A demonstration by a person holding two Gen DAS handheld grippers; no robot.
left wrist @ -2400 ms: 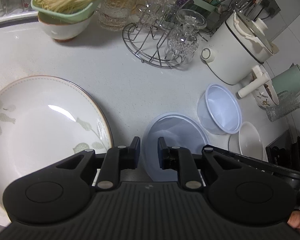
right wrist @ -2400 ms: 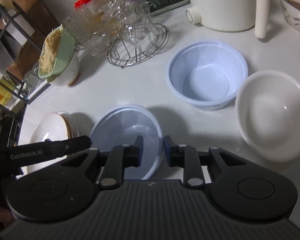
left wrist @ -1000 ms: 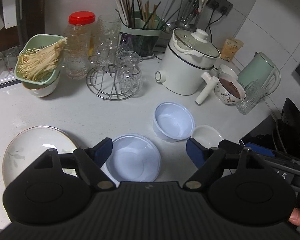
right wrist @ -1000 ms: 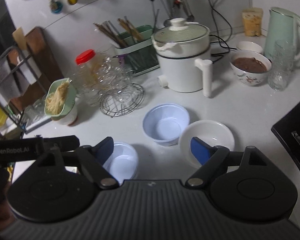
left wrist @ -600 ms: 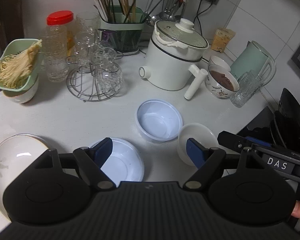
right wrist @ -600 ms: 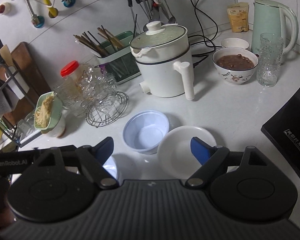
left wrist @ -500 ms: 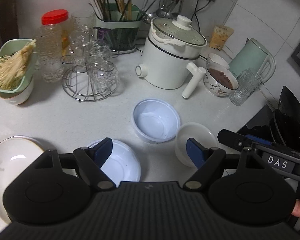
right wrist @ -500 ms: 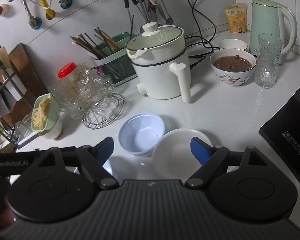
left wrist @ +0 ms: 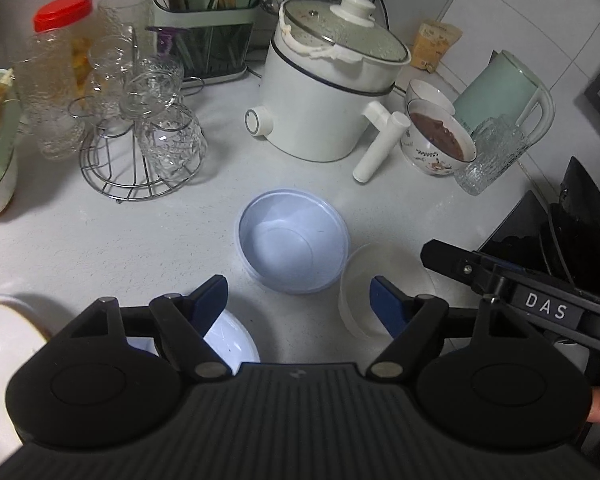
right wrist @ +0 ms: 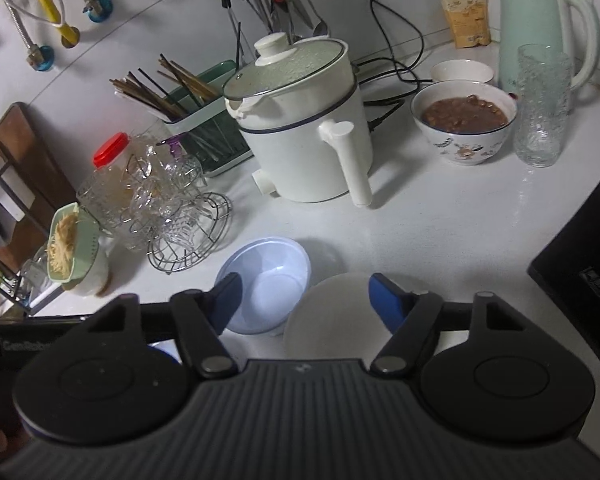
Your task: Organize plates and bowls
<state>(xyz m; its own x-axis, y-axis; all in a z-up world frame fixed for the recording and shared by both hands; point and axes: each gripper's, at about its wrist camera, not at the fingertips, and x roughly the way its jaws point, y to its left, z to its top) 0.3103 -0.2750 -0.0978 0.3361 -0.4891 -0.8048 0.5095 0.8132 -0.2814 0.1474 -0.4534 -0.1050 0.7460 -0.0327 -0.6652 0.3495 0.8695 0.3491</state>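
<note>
A pale blue plastic bowl (left wrist: pixel 292 240) stands on the white counter, also in the right wrist view (right wrist: pixel 266 286). A white bowl (left wrist: pixel 364 280) sits just right of it (right wrist: pixel 332 320). A second pale blue bowl (left wrist: pixel 232 342) lies near the left finger. A white patterned plate (left wrist: pixel 4 328) shows at the lower left. My left gripper (left wrist: pixel 298 304) is open and empty above the bowls. My right gripper (right wrist: pixel 302 296) is open and empty, above the blue and white bowls; its body (left wrist: pixel 532 304) shows at the right.
A white electric pot (left wrist: pixel 324 100) with a long handle stands behind the bowls. A wire rack of glasses (left wrist: pixel 148 140), a red-lidded jar (left wrist: pixel 60 64), a chopstick holder (left wrist: pixel 208 36), a bowl of brown food (right wrist: pixel 464 124), a glass (right wrist: pixel 542 104) and a green kettle (right wrist: pixel 540 20) line the back.
Both grippers opened wide, let go of the lower blue bowl, and rose away from the counter. Over the last half second both views drifted right and slightly closer to the bowls.
</note>
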